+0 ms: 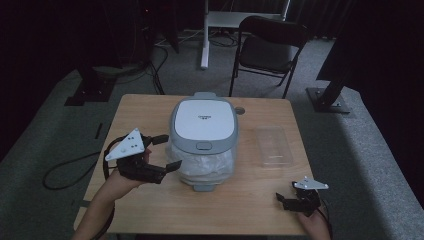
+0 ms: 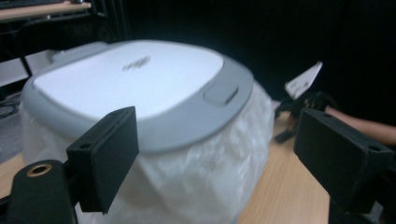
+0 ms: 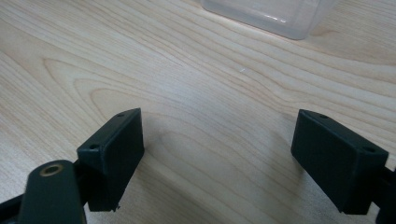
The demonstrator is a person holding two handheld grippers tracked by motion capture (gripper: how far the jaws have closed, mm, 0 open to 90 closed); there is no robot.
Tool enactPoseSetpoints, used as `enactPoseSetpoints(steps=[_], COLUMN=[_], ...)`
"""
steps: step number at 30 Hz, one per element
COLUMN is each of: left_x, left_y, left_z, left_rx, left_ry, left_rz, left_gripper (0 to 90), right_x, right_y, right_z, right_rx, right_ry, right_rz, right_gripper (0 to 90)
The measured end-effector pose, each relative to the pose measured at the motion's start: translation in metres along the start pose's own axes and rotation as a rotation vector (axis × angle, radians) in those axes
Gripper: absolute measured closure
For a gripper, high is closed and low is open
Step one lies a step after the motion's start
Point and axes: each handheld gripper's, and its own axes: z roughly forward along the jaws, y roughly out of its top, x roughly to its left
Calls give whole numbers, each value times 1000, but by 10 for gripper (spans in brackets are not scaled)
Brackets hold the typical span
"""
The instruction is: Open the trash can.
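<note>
left gripper [image 1: 165, 152]: jaws apart, empty, beside rice cooker [image 1: 203, 125] | right gripper [image 1: 280, 198]: jaws apart, empty, over table [image 1: 250, 200]

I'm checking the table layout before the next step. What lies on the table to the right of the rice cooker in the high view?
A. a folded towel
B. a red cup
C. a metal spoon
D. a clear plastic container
D: a clear plastic container lies flat on the wooden table, apart from the rice cooker and on its right.
</note>
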Motion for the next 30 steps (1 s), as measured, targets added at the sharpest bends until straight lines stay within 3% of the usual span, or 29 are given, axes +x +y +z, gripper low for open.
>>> enactPoseSetpoints(steps=[4, 10, 16, 20, 25, 26, 30], left_x=[-1, -4, -1, -2, -4, -5, -2], left_y=[7, 10, 11, 12, 13, 13, 12], left_z=[6, 22, 34, 41, 51, 53, 59], left_rx=[-5, -32, -67, -67, -46, -46, -51], left_ry=[-18, -65, -117, -126, -130, -112, -93], left_rz=[0, 47, 13, 22, 35, 45, 10], left_gripper=[187, 301, 449, 476, 621, 640, 749], right_x=[0, 0, 0, 0, 0, 0, 0], right_y=[0, 0, 0, 0, 0, 0, 0], right_z=[0, 0, 0, 0, 0, 0, 0], right_rx=[0, 1, 0, 1, 1, 1, 1], right_ry=[0, -3, -5, -6, -7, -7, -7], right_rz=[0, 4, 5, 6, 7, 7, 7], right_gripper=[163, 163, 163, 164, 164, 165, 165])
